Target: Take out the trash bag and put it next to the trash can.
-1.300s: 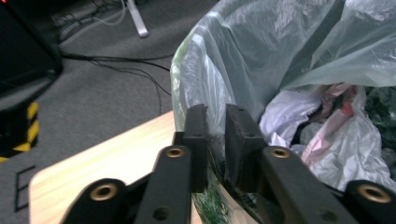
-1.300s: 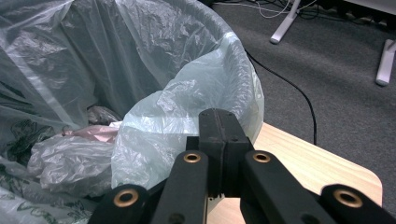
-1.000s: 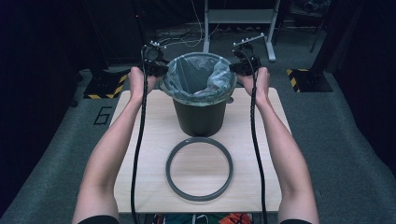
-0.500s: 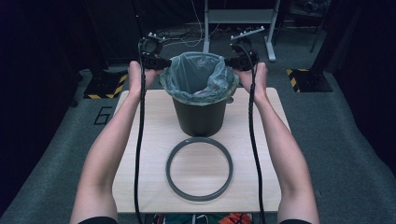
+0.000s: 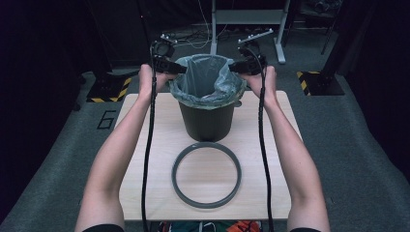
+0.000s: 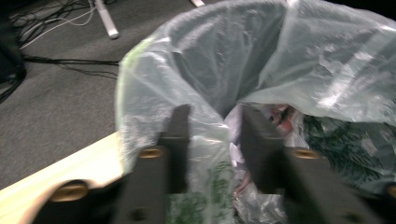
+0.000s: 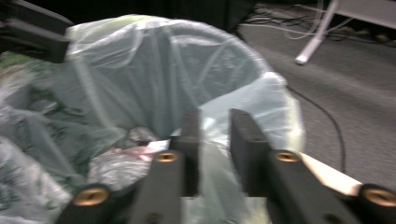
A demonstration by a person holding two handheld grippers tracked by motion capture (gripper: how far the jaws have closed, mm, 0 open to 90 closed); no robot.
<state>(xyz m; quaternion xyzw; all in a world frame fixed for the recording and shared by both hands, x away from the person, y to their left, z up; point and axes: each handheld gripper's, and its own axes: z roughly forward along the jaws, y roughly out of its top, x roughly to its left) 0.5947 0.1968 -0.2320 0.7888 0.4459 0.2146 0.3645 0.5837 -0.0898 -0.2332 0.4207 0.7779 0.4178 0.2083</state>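
A dark round bin (image 5: 205,121) stands at the back middle of the light wooden table (image 5: 140,145). It is lined with a thin pale-green bin bag (image 5: 205,77) folded over its rim, and crumpled waste (image 6: 280,116) lies inside. My left gripper (image 5: 180,70) is at the bag's left edge and my right gripper (image 5: 233,67) at its right edge. In the left gripper view the jaws (image 6: 212,126) have bag film between them. The right gripper view shows the same for its jaws (image 7: 214,130). Both look shut on the bag's rim.
A grey plastic ring (image 5: 174,176) lies flat on the table in front of the bin. Past the table's far edge, a metal stand's legs (image 5: 279,48) and cables (image 5: 198,41) are on the grey floor. Black-and-yellow tape marks (image 5: 309,79) sit at both sides.
Both grippers have risen a little at the bin's sides and drawn the bag's edges up with them. The ring and the bin have stayed put.
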